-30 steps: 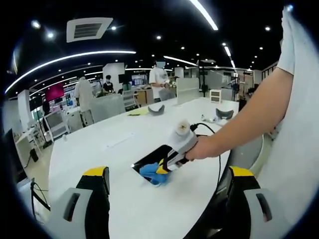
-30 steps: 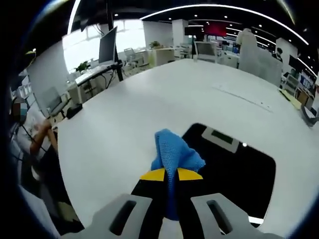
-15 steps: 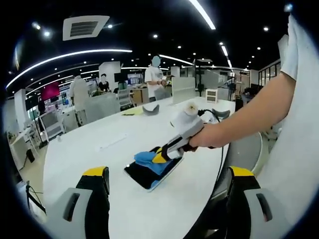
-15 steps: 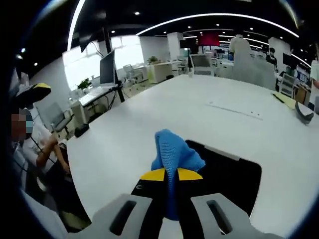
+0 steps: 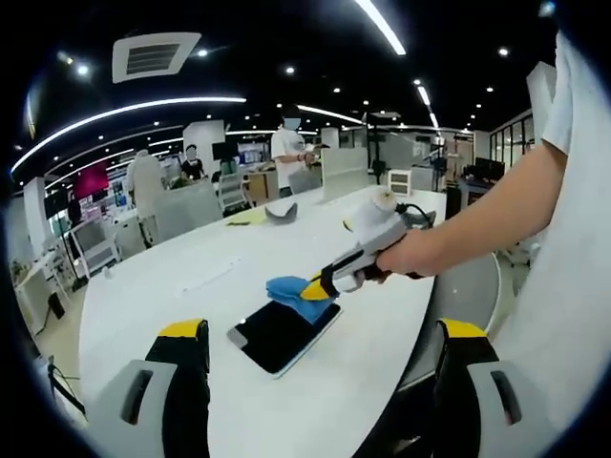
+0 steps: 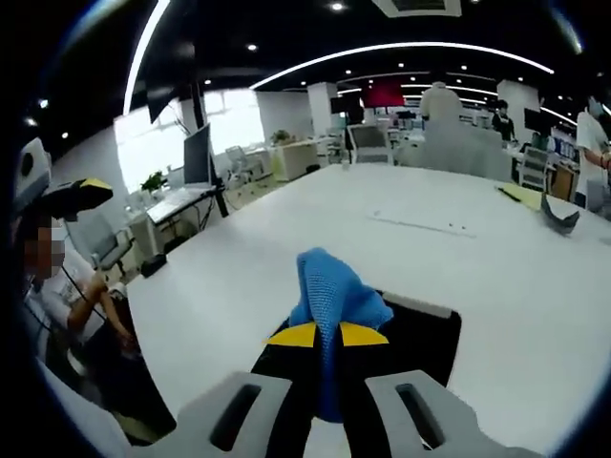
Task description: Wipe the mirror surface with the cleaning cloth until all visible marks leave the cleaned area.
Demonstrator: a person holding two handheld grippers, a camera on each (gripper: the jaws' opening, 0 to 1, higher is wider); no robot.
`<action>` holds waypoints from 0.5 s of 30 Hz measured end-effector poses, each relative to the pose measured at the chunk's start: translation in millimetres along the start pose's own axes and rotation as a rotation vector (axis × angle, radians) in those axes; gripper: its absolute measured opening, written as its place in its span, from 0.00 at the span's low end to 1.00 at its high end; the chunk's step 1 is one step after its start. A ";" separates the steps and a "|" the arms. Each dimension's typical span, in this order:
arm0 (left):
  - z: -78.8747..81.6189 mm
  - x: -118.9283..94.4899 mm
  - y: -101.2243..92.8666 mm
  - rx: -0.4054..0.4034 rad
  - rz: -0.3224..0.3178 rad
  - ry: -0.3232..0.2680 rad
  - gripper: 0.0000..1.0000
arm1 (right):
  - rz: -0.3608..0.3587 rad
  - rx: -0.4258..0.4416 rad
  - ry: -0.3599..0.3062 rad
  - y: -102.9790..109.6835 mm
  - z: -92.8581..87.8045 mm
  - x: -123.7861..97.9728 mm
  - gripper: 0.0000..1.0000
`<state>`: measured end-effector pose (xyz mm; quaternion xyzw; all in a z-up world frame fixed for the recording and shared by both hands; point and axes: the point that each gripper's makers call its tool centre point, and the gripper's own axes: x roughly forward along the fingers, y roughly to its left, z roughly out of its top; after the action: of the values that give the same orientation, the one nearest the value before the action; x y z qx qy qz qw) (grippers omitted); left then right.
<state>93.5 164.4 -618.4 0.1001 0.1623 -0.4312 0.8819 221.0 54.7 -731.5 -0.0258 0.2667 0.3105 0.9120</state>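
An outstretched hand [image 5: 406,256] reaches the right tongs [image 6: 328,334], pinching the blue cleaning cloth [image 6: 334,298], onto the dark mirror's [image 5: 283,335] far end on the white table [image 5: 191,286]. Left tongs [image 5: 315,329] hang back, spread.

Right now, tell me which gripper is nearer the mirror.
Right. The right gripper, shut on the blue cloth, sits at the far end of the mirror. The left gripper is held back from it, jaws open, above the white table.
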 end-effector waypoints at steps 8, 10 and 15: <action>1.8 3.1 -1.9 0.014 -0.014 0.005 0.99 | -0.014 -0.005 -0.036 -6.2 11.4 -7.8 0.02; 2.3 2.3 -0.5 0.015 -0.015 0.004 0.99 | -0.025 -0.010 -0.036 -11.9 10.7 -9.8 0.02; 2.0 1.1 0.8 0.012 -0.010 0.002 0.99 | -0.039 -0.007 -0.025 -21.3 4.7 -14.5 0.02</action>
<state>95.2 163.4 -616.9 0.1051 0.1611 -0.4364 0.8790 225.9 30.5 -722.7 -0.0302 0.2538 0.2938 0.9211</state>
